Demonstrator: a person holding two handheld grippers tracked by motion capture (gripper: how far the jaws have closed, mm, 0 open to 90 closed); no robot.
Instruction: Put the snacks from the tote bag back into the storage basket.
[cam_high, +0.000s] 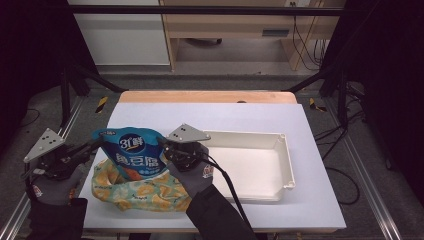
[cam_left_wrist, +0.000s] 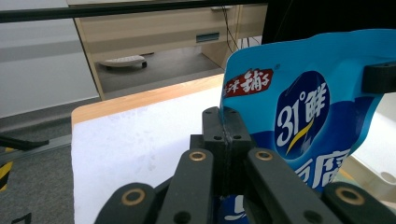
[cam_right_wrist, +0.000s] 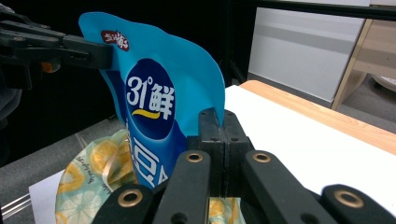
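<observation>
**Q:** So, high view: where is the pouch (cam_high: 131, 152), and why is it held so?

**A:** It stands upright over the cloth bag (cam_high: 145, 192), just left of the white tray (cam_high: 280, 165), which serves as landmark. The left gripper (cam_high: 96, 143) pinches its far-from-tray edge; the right gripper (cam_high: 167, 145) pinches the edge nearest the tray. Two grips on opposite edges keep a limp pouch flat and upright, probably so it can be lifted out of the bag, or slid down into it, without folding. Which of the two, the pictures do not settle.

**Q:** Left gripper view: how do the jaws stand?

**A:** Together, clamped on the pouch (cam_left_wrist: 299, 112) edge (cam_left_wrist: 226, 112); the film runs into the seam between the pads. The tray lies beyond the pouch, at the right margin.

**Q:** Right gripper view?

**A:** Jaws likewise closed on the pouch (cam_right_wrist: 154, 98), at its tray-side edge. The left gripper (cam_right_wrist: 109, 53) holds the opposite upper corner. Below, away from the tray, the bag (cam_right_wrist: 93, 172) gapes under the pouch bottom, so a level, matched lift seems needed to avoid twisting the film.
</observation>
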